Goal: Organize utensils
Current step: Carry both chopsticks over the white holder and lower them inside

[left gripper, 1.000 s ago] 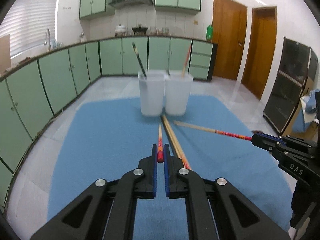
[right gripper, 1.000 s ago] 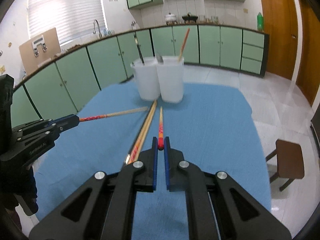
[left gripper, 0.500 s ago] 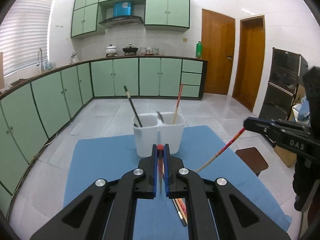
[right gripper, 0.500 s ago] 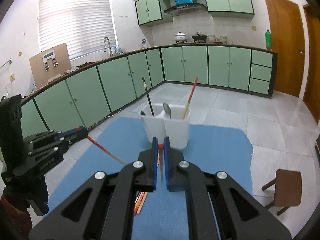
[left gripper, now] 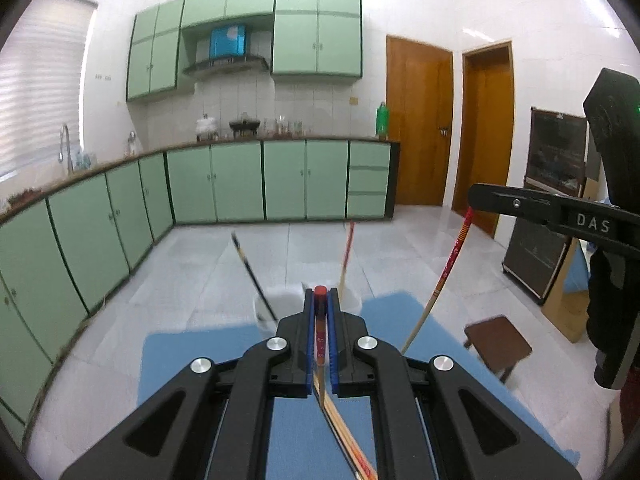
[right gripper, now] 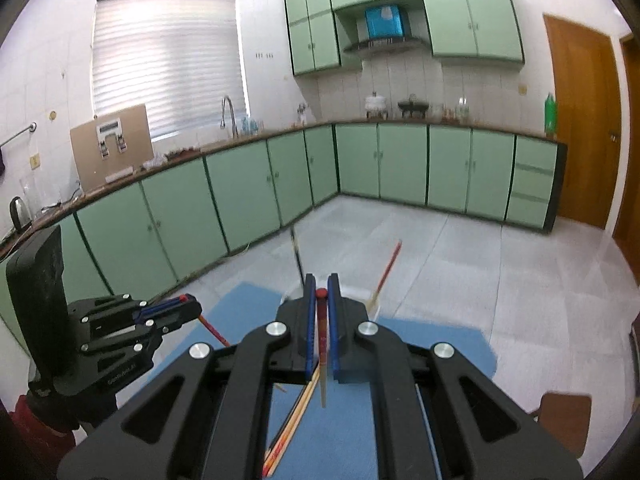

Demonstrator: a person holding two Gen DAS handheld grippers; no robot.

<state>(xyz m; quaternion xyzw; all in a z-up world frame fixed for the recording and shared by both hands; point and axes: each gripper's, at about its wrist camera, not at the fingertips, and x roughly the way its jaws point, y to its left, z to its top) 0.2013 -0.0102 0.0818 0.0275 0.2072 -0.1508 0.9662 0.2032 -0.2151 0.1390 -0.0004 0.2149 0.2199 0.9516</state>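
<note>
a: chopsticks — each claw is clamping one by its red end. left gripper [left gripper: 320, 300] is pinching a chopstick [left gripper: 320, 340] that is hanging tip-down between the fingers.

b: right gripper [right gripper: 321, 296] is pinching its own chopstick [right gripper: 322, 360] the same way, tip dangling above the blue mat [right gripper: 440, 344].

a: loose chopsticks [right gripper: 292, 428] are lying on the mat under the claws. white holder cups [left gripper: 276, 300] are sitting just past the fingertips, blurred, with sticks poking out.

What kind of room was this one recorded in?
A home kitchen, most likely: green cabinets line the walls, a sink faucet stands under the window, and pots sit below a range hood.
</note>
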